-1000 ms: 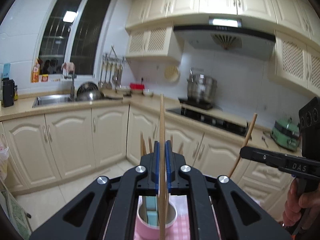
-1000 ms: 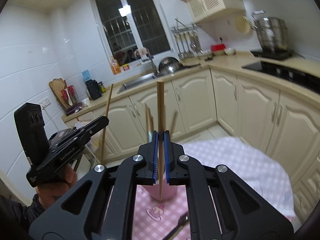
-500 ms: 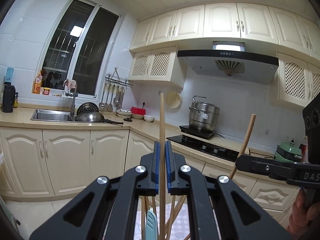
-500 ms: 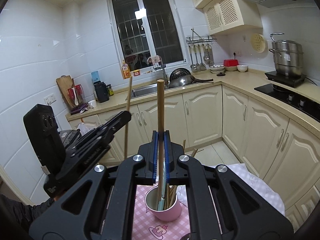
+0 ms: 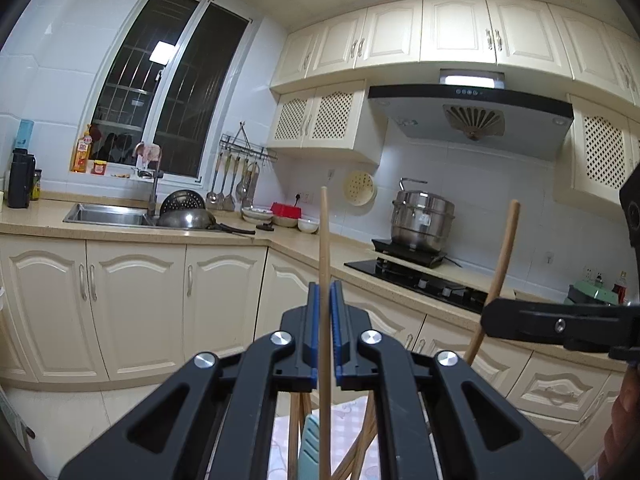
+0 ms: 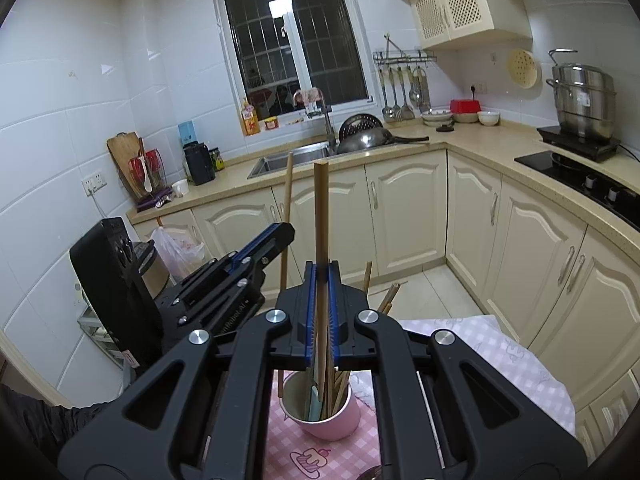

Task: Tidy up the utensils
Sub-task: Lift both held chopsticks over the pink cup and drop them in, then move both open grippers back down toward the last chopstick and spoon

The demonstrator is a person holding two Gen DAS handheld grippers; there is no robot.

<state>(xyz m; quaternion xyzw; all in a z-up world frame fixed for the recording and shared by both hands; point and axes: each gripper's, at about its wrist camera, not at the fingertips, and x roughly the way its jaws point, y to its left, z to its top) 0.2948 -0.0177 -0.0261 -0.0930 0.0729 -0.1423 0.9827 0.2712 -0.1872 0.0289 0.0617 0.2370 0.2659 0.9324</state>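
Observation:
My left gripper (image 5: 325,312) is shut on a wooden chopstick (image 5: 324,248) held upright. It also shows in the right wrist view (image 6: 276,236), its chopstick (image 6: 287,200) ending just above the left rim of the pink cup (image 6: 324,416). My right gripper (image 6: 321,292) is shut on another wooden chopstick (image 6: 320,216), upright over the cup. It shows from the side in the left wrist view (image 5: 496,316) with its chopstick (image 5: 502,256). The cup holds several chopsticks and a pale green utensil (image 6: 314,400).
The cup stands on a pink checked tablecloth (image 6: 500,356). Cream cabinets (image 6: 404,208), a sink (image 6: 288,160), a hob (image 6: 580,176) and a steel pot (image 6: 580,100) ring the room. A plastic bag (image 6: 180,248) hangs at the left.
Both grippers have risen and tilted up with their chopsticks. The left wrist view now looks higher; the cup has dropped out of it.

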